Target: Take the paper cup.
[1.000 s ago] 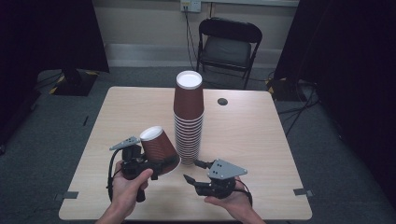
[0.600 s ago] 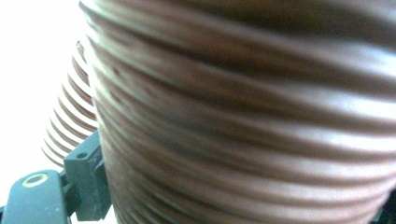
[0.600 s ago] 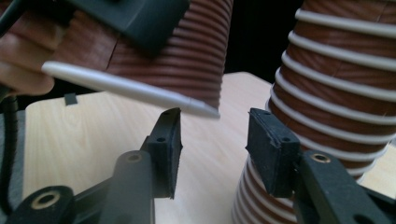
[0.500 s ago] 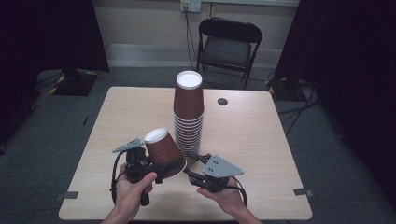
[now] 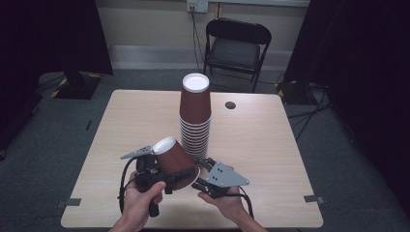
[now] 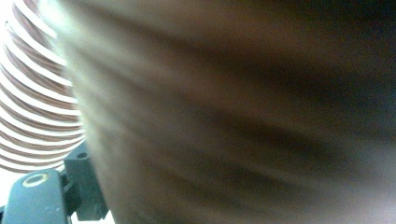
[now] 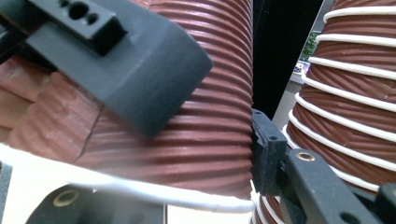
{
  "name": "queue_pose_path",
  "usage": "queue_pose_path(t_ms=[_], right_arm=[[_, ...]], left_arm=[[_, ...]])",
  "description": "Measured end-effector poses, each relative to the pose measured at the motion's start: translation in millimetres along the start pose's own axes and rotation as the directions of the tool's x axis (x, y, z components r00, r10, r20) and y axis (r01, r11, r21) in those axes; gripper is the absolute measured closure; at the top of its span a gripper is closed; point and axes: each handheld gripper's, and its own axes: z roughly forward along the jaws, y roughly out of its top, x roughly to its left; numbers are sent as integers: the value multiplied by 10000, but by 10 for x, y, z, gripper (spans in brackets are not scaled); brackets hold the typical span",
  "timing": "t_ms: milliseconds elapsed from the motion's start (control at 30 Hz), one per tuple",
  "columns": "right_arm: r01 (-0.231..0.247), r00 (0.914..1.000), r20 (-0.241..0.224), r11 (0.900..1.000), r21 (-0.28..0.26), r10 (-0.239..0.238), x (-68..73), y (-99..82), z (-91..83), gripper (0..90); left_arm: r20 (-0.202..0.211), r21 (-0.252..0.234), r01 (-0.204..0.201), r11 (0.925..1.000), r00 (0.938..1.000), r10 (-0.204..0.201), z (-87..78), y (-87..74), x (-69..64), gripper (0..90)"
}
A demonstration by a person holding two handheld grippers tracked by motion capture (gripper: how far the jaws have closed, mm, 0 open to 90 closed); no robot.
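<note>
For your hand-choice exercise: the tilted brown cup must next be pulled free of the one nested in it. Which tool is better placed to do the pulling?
Right. The right tool has just been closing around the tilted cup near its white rim, while the left tool already grips the cup and can steady it. The tall stack stands just behind.

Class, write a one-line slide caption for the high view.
Two handheld grippers, left gripper and right gripper, meet around a tilted brown paper cup before the cup stack on the table.

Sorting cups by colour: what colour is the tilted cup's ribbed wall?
Reddish brown, clearest in the right gripper view: tilted cup.
</note>
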Motion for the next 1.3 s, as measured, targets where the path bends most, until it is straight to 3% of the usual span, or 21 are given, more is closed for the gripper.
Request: queue_pose_path(t_ms=[200, 267, 333, 567, 700, 1033, 1300], right_arm=[[44, 9999, 123, 9997, -250, -41, 13, -1, 5, 644], [126, 9995, 283, 9994, -313, -117, 13, 2, -3, 697], [167, 9993, 346, 9989, -438, -152, 4, 4, -20, 725], [108, 9969, 780, 9978, -647, -57, -12, 14, -54, 812], [27, 9974, 721, 9979, -649, 20, -33, 32, -82, 855], [-11, 9984, 562, 9997, -241, 24, -28, 31, -80, 859], [-127, 9991, 394, 9999, 17, 126, -24, 37, -92, 860]], left_arm=[[345, 112, 81, 9999, 9994, -85, 14, -1, 1, 116], [557, 13, 127, 9999, 9984, -127, 20, -2, 10, 109], [599, -175, -161, 9997, 9981, 171, 26, -8, 15, 102], [935, -490, -251, 9985, 9952, 296, 14, 15, 44, 93], [1215, -380, 30, 9993, 9926, 16, 0, 51, 108, 57], [1227, -153, -146, 9998, 9923, 164, -20, 87, 165, 38], [832, -725, -543, 9959, 9947, 603, -107, 140, 189, 28]])
